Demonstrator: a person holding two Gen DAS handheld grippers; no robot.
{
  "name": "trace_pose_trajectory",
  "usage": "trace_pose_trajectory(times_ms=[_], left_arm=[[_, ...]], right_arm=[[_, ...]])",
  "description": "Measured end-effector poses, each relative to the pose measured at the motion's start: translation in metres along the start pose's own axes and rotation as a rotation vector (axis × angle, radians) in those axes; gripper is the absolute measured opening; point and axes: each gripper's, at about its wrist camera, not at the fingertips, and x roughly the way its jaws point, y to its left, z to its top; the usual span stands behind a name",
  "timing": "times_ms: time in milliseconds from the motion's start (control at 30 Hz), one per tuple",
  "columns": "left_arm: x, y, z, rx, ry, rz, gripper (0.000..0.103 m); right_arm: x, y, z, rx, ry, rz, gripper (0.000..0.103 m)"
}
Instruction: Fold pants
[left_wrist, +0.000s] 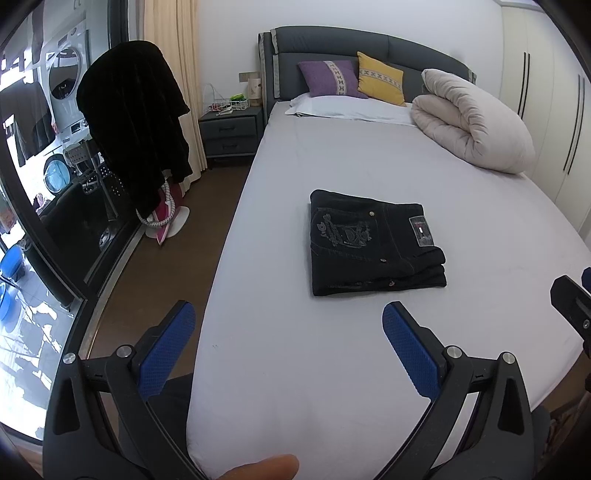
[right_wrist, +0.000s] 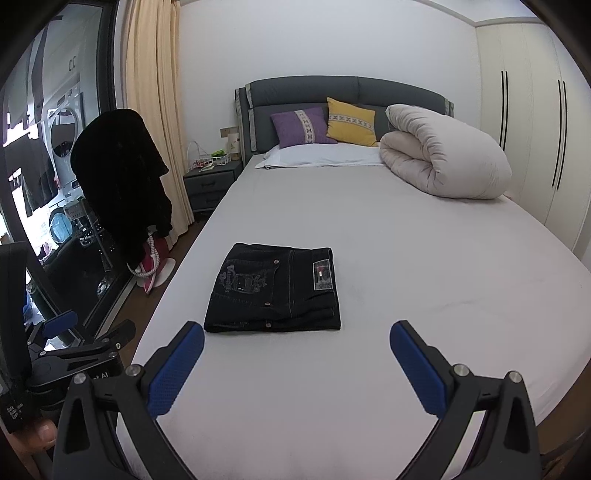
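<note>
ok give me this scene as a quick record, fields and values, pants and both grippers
pants: black pants folded into a compact rectangle, back pocket and waist label facing up
surface: grey bed sheet
left gripper: open, empty, short of the pants
right gripper: open, empty, short of the pants
contact: neither gripper touches the pants
behind: rolled duvet, purple pillow, yellow pillow

Evenly lit, soft and a bit cool. Daylight pouring in from the window (left_wrist: 33, 206) at left, blown out pale in its lower panes. Faint shadows only, hugging the pants (left_wrist: 373, 243) and under the duvet (right_wrist: 443, 162). Black coat (left_wrist: 136, 125) crushed to near pure black, no detail. Heavy fisheye bending: bed (right_wrist: 406, 258) edges bowed, wardrobe (right_wrist: 532, 129) lines curved. Dark vignette in every corner. Blurry fingertip (left_wrist: 258, 469) at bottom edge; centre sharp.
</note>
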Motion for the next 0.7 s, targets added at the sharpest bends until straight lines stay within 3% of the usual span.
trace_pose_trajectory(times_ms=[700], left_arm=[[0.0059, -0.0018, -0.0047, 0.001, 0.011, 0.0, 0.103]], right_arm=[[0.0033, 0.0004, -0.0035, 0.003, 0.015, 0.006, 0.103]])
